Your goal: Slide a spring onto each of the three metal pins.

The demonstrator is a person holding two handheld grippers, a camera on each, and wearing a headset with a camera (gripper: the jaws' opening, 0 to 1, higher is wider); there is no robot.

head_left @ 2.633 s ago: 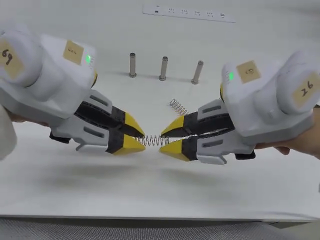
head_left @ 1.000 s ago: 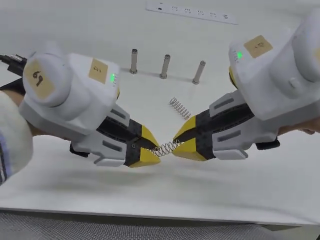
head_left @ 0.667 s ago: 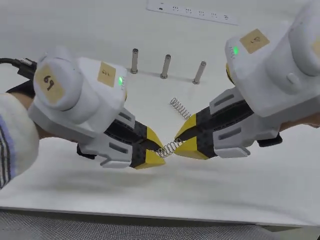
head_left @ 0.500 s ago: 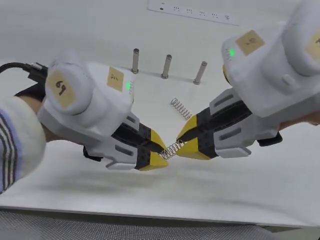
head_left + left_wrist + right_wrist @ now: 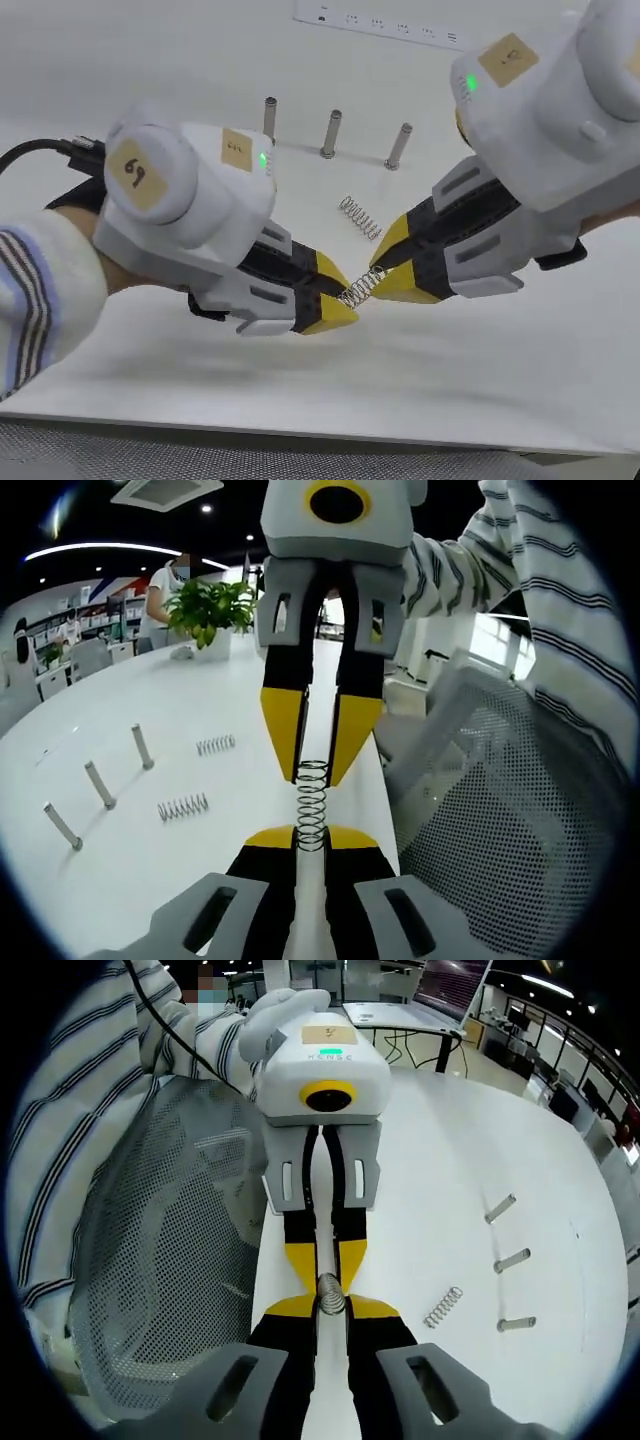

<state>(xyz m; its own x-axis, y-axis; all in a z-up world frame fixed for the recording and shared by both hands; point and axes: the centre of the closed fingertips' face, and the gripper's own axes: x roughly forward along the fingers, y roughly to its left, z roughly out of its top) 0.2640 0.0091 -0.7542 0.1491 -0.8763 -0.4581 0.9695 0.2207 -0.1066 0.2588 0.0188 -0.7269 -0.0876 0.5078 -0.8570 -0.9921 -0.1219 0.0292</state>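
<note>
A small coil spring hangs in the air between my two grippers, slanting up to the right. My left gripper is shut on its lower end, and my right gripper is shut on its upper end. In the left gripper view the spring runs from my left gripper up to the right gripper. The right gripper view looks down the spring end-on. Three upright metal pins stand bare in a row at the back. A loose spring lies in front of them.
A second loose spring lies near the pins. A white power strip lies at the table's far edge. The near table edge runs below the grippers, with a mesh chair beside it. A potted plant stands far down the table.
Both grippers have drawn closer together and shifted right, the right one rising. The spring between them has gone from level and stretched to shorter and slanted.
</note>
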